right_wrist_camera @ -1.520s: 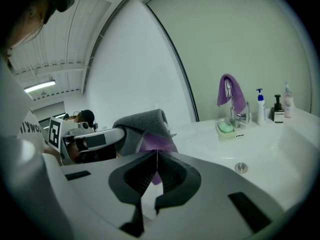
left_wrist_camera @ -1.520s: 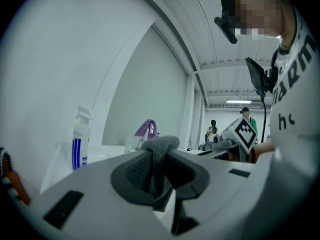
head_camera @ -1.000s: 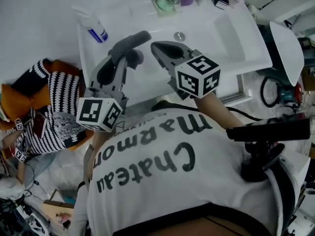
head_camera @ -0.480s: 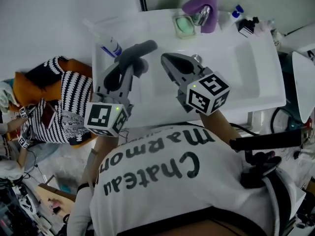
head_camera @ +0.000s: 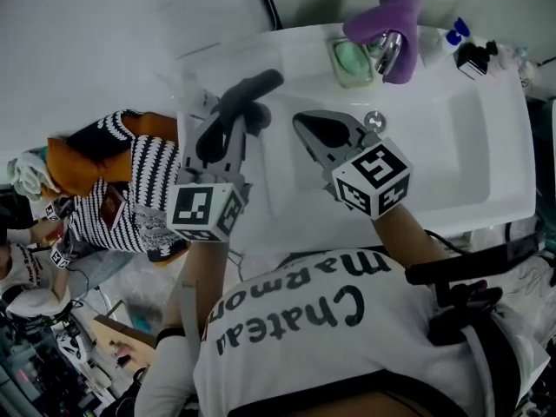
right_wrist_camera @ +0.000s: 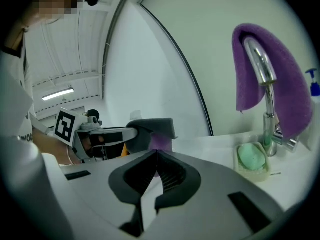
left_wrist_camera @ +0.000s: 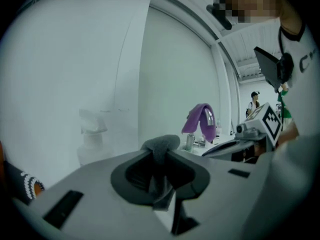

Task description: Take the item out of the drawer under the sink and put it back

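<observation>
My left gripper (head_camera: 246,104) hangs over the left part of the white sink (head_camera: 486,189) and is shut on a grey, soft-looking item (head_camera: 261,83). In the left gripper view that grey item (left_wrist_camera: 160,143) is pinched between the jaws and sticks up above them. My right gripper (head_camera: 304,122) floats beside it over the basin, its jaws closed together with nothing between them (right_wrist_camera: 157,154). From the right gripper view the left gripper (right_wrist_camera: 107,134) shows with the grey item (right_wrist_camera: 150,126) and something purple just under it. The drawer under the sink is out of sight.
A purple cloth (head_camera: 395,16) drapes over the chrome faucet (right_wrist_camera: 265,84). A green soap in its dish (head_camera: 352,59) lies beside it. A spray bottle (left_wrist_camera: 92,139) stands at the sink's left edge. A striped fabric heap (head_camera: 130,189) sits on the floor at left, with small bottles (head_camera: 469,50) at the sink's far right.
The head view has shifted, so sink and faucet now sit lower and further right. Both grippers keep their pose, and the left one still holds the grey item.
</observation>
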Available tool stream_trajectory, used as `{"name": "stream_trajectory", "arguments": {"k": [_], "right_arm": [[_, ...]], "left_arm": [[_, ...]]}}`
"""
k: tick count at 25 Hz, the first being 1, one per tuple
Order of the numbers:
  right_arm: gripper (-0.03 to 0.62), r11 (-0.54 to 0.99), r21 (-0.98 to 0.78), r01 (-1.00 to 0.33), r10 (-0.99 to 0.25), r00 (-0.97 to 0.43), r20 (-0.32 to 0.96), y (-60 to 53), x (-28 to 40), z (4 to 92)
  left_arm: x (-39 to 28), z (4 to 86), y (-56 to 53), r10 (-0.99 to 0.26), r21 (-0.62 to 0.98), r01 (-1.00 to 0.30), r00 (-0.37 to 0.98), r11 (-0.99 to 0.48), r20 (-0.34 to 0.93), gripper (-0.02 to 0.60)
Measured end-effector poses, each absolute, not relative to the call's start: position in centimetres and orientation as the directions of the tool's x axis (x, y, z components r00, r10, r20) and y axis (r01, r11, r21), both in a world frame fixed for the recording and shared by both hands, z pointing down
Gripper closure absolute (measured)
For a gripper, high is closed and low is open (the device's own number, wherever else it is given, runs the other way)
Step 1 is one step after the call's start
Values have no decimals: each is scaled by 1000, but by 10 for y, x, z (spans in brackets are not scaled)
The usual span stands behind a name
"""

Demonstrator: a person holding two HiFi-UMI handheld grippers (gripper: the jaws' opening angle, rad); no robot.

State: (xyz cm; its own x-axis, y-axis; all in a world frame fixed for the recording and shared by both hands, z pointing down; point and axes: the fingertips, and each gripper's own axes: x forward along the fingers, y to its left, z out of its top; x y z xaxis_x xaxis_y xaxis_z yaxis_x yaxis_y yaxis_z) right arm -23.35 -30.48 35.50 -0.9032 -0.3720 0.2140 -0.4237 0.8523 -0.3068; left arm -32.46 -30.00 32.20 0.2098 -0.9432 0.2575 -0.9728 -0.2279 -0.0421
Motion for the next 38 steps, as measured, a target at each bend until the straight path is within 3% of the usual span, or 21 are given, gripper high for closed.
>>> {"name": "stream_trajectory", "arguments": {"k": [17, 28, 35, 38], "right_arm": [[582, 851, -344, -398, -365, -917, 158, -378, -283, 386], [582, 839, -358, -409, -366, -912, 183, -400, -307, 401], [582, 808, -368, -460, -404, -887, 223, -408, -288, 418], [583, 791, -385, -476, -418, -879, 227, -409, -279, 421]], "left_arm": [[-324, 338, -383, -950, -104, -973, 171, -204, 262, 523], [-335, 363, -414, -949, -256, -956, 58, -142, 311, 523], [-326, 402, -431, -918, -402, -889, 48, -219, 394, 523], [-324, 417, -435, -899, -394, -886, 56, -245, 434, 523]]}}
